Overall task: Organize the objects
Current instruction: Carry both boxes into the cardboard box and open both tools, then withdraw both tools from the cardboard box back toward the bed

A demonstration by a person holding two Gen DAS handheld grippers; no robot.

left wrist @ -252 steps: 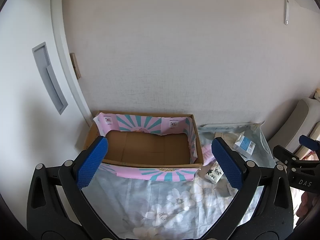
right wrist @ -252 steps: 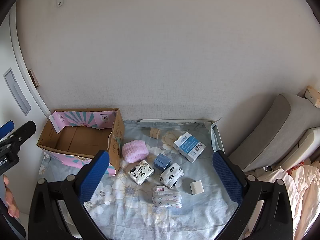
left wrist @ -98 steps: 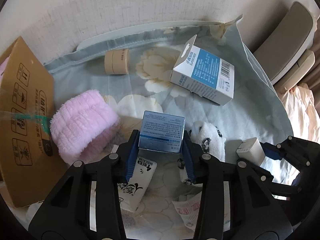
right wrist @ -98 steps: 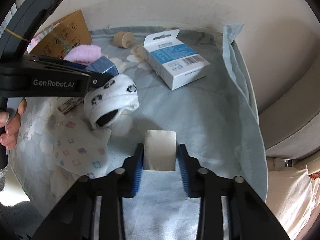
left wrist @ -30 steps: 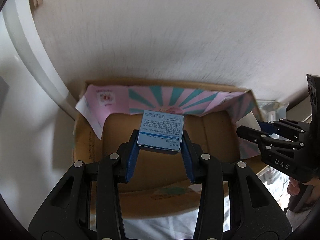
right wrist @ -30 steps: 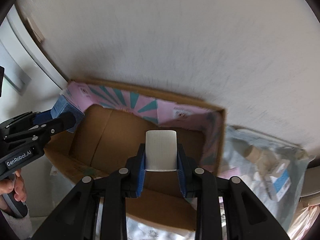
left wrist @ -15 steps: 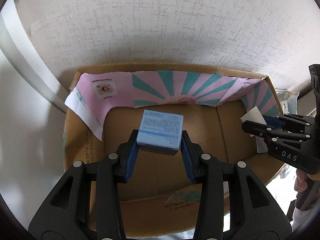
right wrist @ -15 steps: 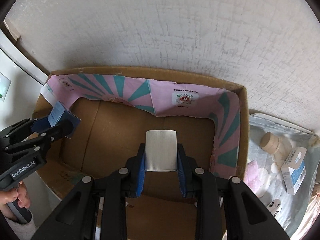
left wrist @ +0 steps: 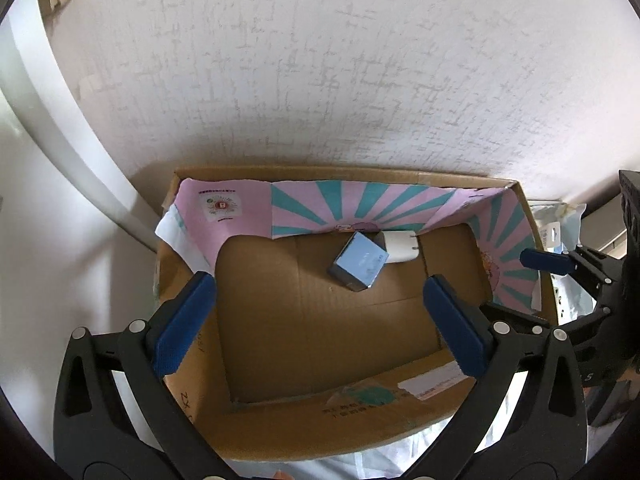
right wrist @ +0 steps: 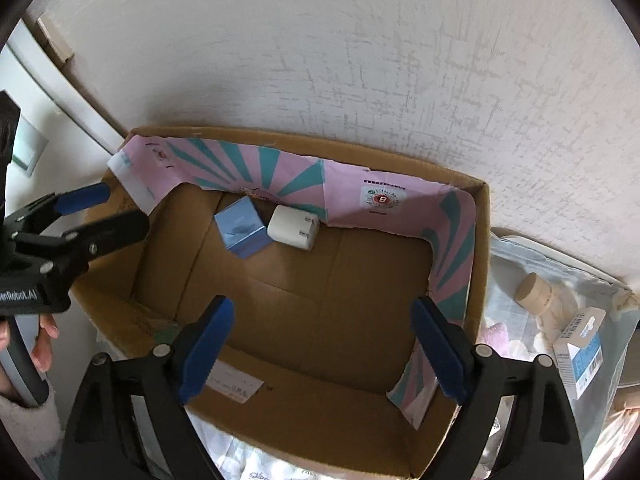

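Observation:
An open cardboard box [left wrist: 400, 424] [right wrist: 478, 216] with pink and teal lining stands against the wall. On its floor near the far wall lie a small blue box [left wrist: 358, 262] [right wrist: 241, 226] and a white charger plug [left wrist: 400, 246] [right wrist: 293, 227], touching side by side. My left gripper [left wrist: 320, 320] is open and empty above the box. My right gripper [right wrist: 320, 344] is open and empty above the box too. Each gripper shows at the edge of the other's view.
Right of the box, on a floral cloth [right wrist: 592, 420], lie a beige jar [right wrist: 534, 294], a white and blue carton [right wrist: 580, 354] and something pink [right wrist: 494, 334]. A textured wall [left wrist: 320, 80] rises behind the box, with a door frame [left wrist: 60, 128] at left.
Both grippers opened. The blue box and the white plug dropped from them onto the box floor near the far wall.

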